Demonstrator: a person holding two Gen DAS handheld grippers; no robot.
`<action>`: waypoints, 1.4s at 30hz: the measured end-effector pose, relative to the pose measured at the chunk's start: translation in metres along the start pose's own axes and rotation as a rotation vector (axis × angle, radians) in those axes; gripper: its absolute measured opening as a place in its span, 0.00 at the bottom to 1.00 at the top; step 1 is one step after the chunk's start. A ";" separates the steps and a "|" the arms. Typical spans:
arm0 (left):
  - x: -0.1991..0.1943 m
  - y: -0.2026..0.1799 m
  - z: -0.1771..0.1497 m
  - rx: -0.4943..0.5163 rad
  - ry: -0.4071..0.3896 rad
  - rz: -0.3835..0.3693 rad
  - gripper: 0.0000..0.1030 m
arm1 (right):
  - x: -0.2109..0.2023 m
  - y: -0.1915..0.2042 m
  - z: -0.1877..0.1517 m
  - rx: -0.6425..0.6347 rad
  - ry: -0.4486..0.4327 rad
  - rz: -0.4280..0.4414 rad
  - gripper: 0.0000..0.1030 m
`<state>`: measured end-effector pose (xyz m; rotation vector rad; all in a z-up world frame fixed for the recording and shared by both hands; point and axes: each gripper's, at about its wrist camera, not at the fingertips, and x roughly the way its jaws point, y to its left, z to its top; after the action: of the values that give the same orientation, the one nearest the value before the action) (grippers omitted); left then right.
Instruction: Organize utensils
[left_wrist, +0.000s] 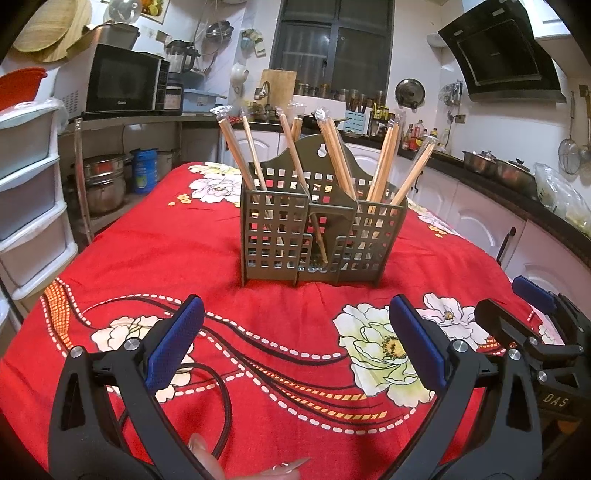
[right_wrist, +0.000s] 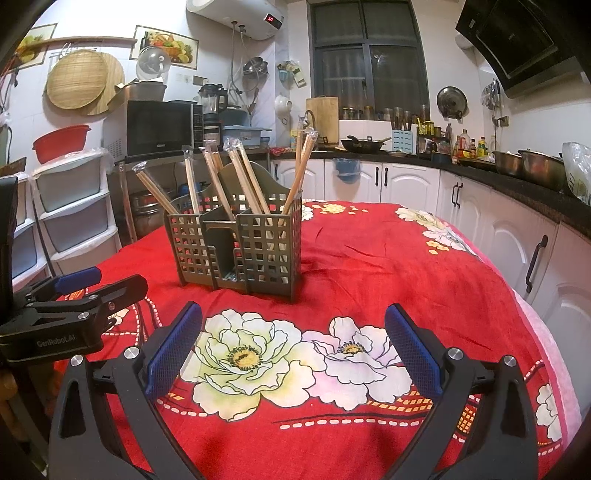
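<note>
Both grippers hang low over the near edge of the tabletop (right_wrist: 388, 258), which is draped in a red floral cloth. The left gripper (left_wrist: 295, 343) has its blue-padded fingers (left_wrist: 173, 343) released, spread wide with nothing between them, only the white flower print showing through the gap. Same story on the right gripper (right_wrist: 293, 350): fingers (right_wrist: 413, 350) parted, nothing held. In the left wrist view the right gripper shows at the right edge, just beside its partner, and a person's fingertip (left_wrist: 207, 461) peeks in at the bottom.

Out toward the middle of the tabletop stands the utensil holder (left_wrist: 321, 229), an olive-grey lattice caddy, upright, with a left compartment, a narrow centre slot and a right compartment. Wrapped chopsticks (left_wrist: 340, 158) fan out of it, leaning outward, their clear wrapper tips above the rim. They stand in bundles in the left, centre and right sections. The holder sits well apart from both grippers, with bare cloth between. A black cable (left_wrist: 221, 398) runs across the cloth near the left gripper.
</note>
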<state>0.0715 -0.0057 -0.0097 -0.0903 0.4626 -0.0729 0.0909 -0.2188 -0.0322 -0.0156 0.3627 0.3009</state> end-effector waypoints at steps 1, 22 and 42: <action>0.000 0.000 0.000 -0.001 0.002 0.000 0.89 | 0.000 0.000 0.000 0.000 0.000 0.001 0.94; 0.000 0.002 -0.001 -0.006 0.007 0.004 0.89 | 0.002 0.002 -0.003 0.001 0.006 0.004 0.94; 0.003 -0.003 -0.004 0.013 0.043 0.023 0.89 | 0.005 0.001 -0.004 0.007 0.017 -0.003 0.94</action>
<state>0.0725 -0.0097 -0.0141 -0.0707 0.5059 -0.0553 0.0932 -0.2173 -0.0380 -0.0116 0.3805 0.2970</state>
